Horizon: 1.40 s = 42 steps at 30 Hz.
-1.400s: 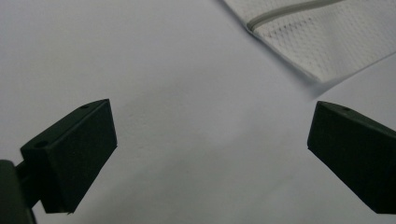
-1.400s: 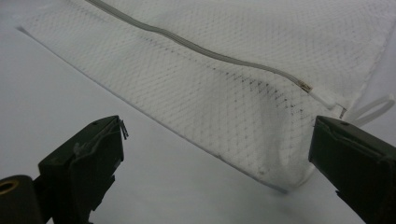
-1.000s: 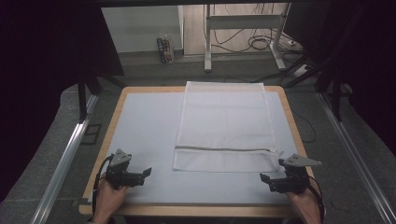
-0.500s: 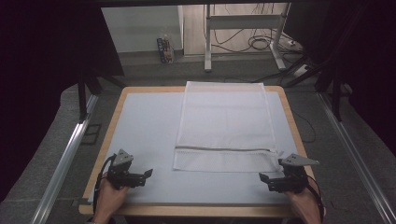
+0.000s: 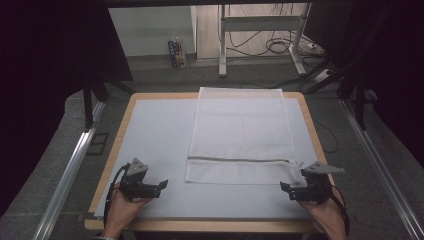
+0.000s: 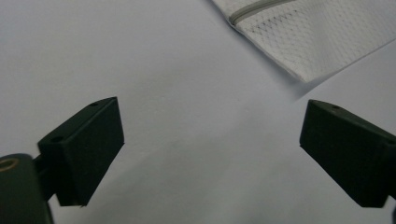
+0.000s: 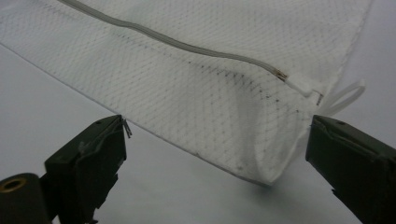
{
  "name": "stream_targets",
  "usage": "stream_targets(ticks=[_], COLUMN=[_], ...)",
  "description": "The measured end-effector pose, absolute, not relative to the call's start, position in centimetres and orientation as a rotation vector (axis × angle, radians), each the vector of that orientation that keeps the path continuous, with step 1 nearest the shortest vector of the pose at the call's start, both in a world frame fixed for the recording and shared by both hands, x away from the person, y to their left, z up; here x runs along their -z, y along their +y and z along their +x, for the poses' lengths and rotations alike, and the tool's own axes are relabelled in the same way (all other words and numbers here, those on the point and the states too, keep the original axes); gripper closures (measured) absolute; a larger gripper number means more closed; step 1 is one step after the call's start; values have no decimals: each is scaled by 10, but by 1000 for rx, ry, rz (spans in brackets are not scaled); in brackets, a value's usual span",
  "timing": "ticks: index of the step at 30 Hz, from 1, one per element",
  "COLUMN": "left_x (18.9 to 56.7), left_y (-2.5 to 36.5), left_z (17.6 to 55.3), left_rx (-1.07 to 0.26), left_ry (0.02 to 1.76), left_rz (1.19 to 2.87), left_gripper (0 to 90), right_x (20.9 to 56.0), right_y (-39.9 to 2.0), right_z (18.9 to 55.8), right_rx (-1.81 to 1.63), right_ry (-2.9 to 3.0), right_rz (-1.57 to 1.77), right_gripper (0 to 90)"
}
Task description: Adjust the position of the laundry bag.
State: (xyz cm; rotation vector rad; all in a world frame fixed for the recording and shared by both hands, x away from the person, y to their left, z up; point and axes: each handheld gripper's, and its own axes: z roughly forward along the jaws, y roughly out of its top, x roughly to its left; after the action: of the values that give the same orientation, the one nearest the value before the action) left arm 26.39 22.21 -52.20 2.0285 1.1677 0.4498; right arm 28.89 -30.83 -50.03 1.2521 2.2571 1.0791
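Observation:
A white mesh laundry bag [image 5: 240, 135] lies flat on the white mat of the table [image 5: 150, 125], right of centre, with its grey zipper [image 5: 240, 160] running across near the front edge. My left gripper [image 5: 162, 184] rests open on the mat left of the bag's front left corner [image 6: 322, 42], with bare mat between the jaws [image 6: 210, 149]. My right gripper [image 5: 284, 188] is open at the bag's front right corner. In the right gripper view that corner [image 7: 187, 84] lies between the wide jaws [image 7: 215, 154], with the zipper end [image 7: 299, 84] and a white loop [image 7: 345, 95] just beyond.
The table has a wooden rim [image 5: 114, 150]. Metal rails run along the floor on the left [image 5: 70, 170] and right [image 5: 380, 165]. Beyond the far edge stand a desk frame with cables [image 5: 280, 45] and a small carton [image 5: 176, 52].
Both hands have shifted only slightly; the right gripper has crept a little left toward the bag's corner. The bag has not moved.

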Motion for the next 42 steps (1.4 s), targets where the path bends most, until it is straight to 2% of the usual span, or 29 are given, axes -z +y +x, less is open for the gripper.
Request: stream_targets(ticks=[8,16,23,34,38,42], left_x=[519,522,524,534,536,539], left_y=[211,199,178,153,150,149], left_z=[276,292,308,329,334,337], left_rx=[-451,-451,-451,-454,-463,-454], left_ry=[1114,1092,1064,1054,1061,1071], left_rz=[2013,2001,2034,2076,2074,2093], left_gripper=[144,208,279,276,287,320], right_x=[496,500,505,509,508,508], right_y=[-319,-322,-322,-326,-325,-323], right_z=[293,308,320,329,331,333], right_rx=[-1021,-985,-928,-934,-929,-906], right_ry=[2235,2237,2235,2233,2240,2257], right_rz=[1266,1294,1294,1293,1284,1258], right_gripper=[192,222,300,307,332,393])
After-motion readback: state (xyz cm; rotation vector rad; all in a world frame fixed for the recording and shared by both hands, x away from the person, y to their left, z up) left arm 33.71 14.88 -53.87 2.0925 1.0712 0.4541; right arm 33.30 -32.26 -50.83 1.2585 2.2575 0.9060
